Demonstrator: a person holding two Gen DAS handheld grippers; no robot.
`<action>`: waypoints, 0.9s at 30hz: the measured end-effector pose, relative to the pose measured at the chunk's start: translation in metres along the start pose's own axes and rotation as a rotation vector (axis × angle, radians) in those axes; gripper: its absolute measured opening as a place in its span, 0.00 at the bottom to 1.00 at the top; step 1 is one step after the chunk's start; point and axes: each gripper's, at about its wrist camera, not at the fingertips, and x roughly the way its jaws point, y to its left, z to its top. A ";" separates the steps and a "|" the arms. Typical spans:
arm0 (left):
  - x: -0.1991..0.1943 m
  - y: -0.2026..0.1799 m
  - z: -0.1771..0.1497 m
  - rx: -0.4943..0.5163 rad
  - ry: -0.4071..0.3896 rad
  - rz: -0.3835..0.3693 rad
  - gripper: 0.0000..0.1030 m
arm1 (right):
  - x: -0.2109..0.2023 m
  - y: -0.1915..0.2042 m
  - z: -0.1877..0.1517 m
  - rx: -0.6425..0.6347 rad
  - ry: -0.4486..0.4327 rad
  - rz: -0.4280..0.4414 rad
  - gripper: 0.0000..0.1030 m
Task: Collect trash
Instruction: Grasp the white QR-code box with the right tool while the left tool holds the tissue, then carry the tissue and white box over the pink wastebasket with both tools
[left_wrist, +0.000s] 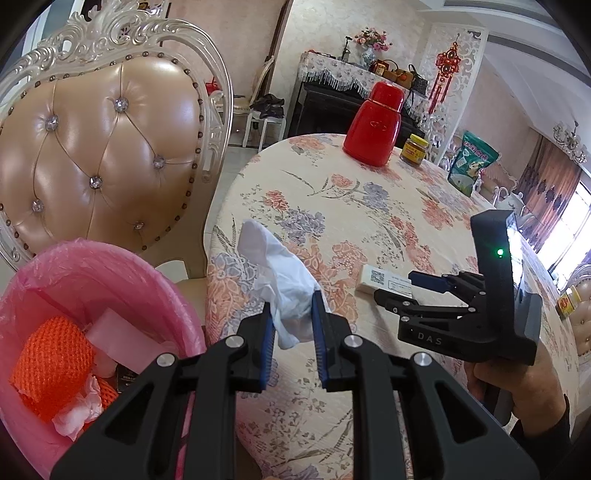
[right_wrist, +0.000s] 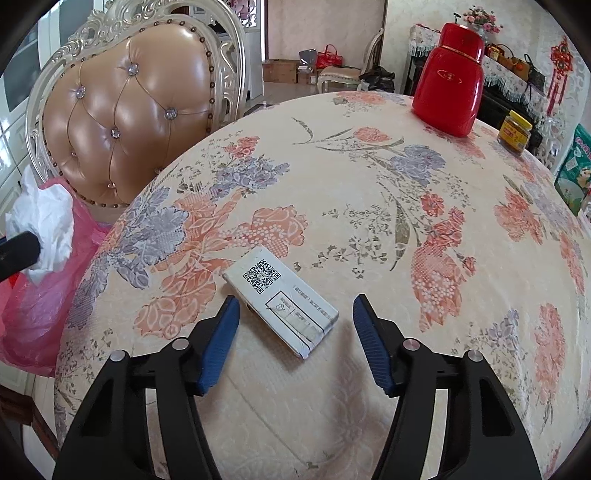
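A crumpled white tissue (left_wrist: 273, 266) is pinched between the blue pads of my left gripper (left_wrist: 293, 306), which is shut on it over the table's rounded edge. Just left and below stands a pink-lined bin (left_wrist: 74, 273) holding orange mesh and other scraps. A flat white box with a QR code (right_wrist: 280, 299) lies on the floral tablecloth (right_wrist: 332, 206). My right gripper (right_wrist: 293, 306) hovers over it, open, with one pad on each side and a gap at the right pad. The tissue (right_wrist: 44, 218) also shows at the left of the right wrist view.
A tufted leather chair (left_wrist: 99, 147) stands behind the bin, close to the table. Across the table are a red flask (left_wrist: 373, 125), a yellow-lidded jar (left_wrist: 415, 147) and a green bag (left_wrist: 471, 162). A hand (left_wrist: 517, 387) holds the right gripper.
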 end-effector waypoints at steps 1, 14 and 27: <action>0.000 0.001 0.000 -0.001 0.000 0.001 0.18 | 0.001 0.000 0.000 0.001 0.003 0.003 0.53; -0.001 0.004 0.002 -0.003 -0.008 0.005 0.18 | -0.001 0.001 -0.004 0.011 0.014 0.028 0.32; -0.028 0.014 -0.003 -0.022 -0.044 0.022 0.18 | -0.043 0.007 -0.014 0.049 -0.056 0.033 0.31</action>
